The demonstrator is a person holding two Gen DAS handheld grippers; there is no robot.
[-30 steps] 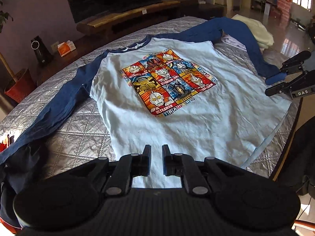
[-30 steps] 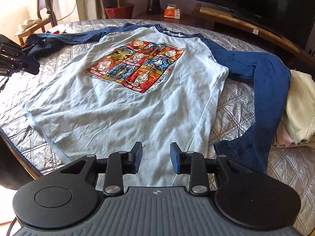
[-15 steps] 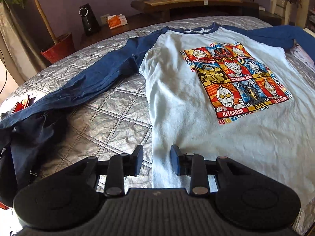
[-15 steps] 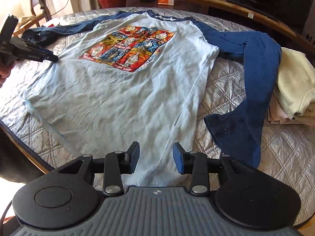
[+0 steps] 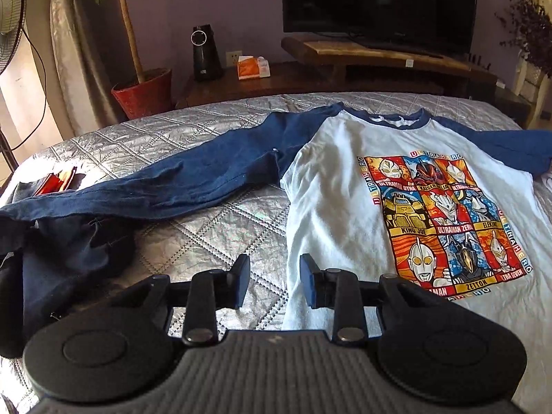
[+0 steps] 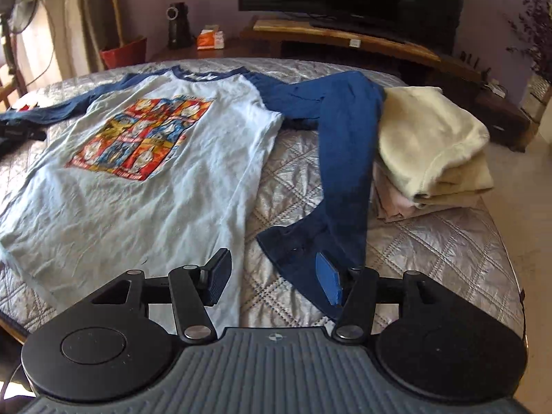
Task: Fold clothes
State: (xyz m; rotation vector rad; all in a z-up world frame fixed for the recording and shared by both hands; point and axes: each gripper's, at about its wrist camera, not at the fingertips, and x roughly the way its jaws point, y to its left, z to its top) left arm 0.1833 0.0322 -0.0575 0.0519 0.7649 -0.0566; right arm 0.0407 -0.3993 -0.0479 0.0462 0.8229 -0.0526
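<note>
The right gripper (image 6: 274, 277), jaws opening and empty, hovers over the navy cuff (image 6: 296, 252) of the light-blue printed raglan shirt (image 6: 138, 186); the left gripper (image 5: 275, 281) stands spread, empty.

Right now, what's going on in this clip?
A person holding two tools is about to fold a shirt with blue sleeves, spread flat and face up on a quilted bed. The left tool hovers empty over the shirt's left edge. The right tool is opening over the right sleeve's cuff, not gripping it. Folded clothes sit at the right.
</note>
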